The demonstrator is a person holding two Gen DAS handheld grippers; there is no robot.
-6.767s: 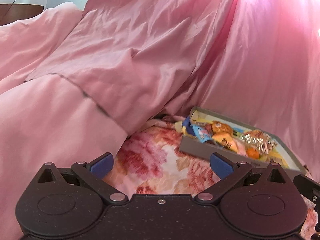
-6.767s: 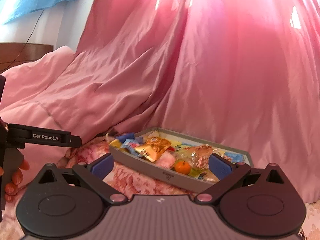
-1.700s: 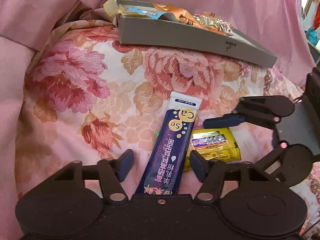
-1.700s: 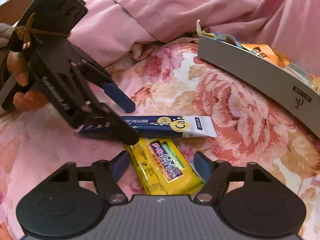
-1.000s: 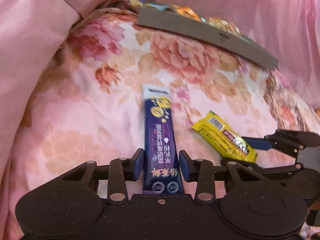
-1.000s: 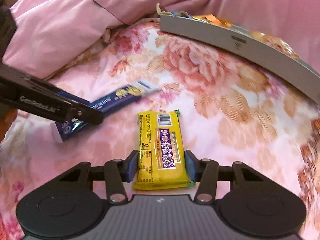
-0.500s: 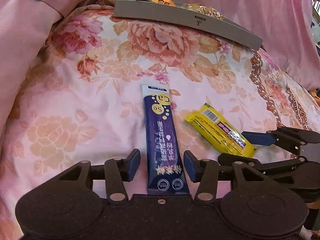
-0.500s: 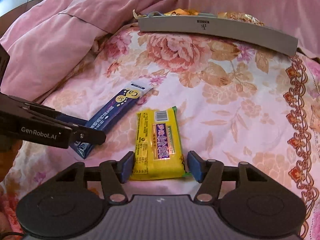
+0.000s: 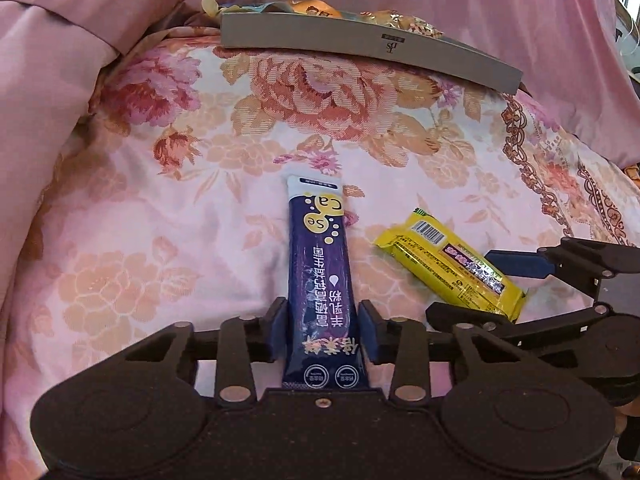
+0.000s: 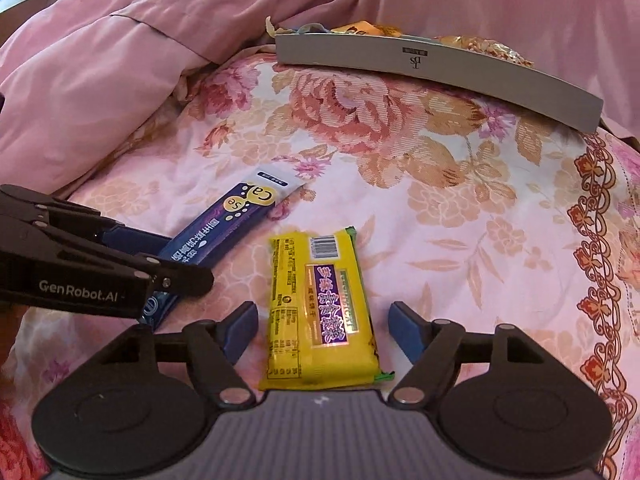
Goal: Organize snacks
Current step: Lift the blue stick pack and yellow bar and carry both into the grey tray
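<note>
Purple stick pack (image 9: 320,276) clamped in left hand-held gripper (image 9: 322,330); right hand-held gripper (image 10: 320,328) spread wide astride yellow snack bar (image 10: 318,308), not touching.

Left tool (image 9: 322,330) pads closed in, right tool (image 10: 322,330) spread wide

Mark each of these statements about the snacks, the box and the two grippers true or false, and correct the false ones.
1. The left gripper has its fingers closed on the dark blue stick packet. True.
2. The right gripper is clamped on the yellow snack bar. False: its fingers stand apart from the bar, one on each side.
3. The grey box holds wrapped snacks. True.
4. The yellow snack bar lies inside the grey box. False: it lies on the floral bedspread, near the right gripper.
</note>
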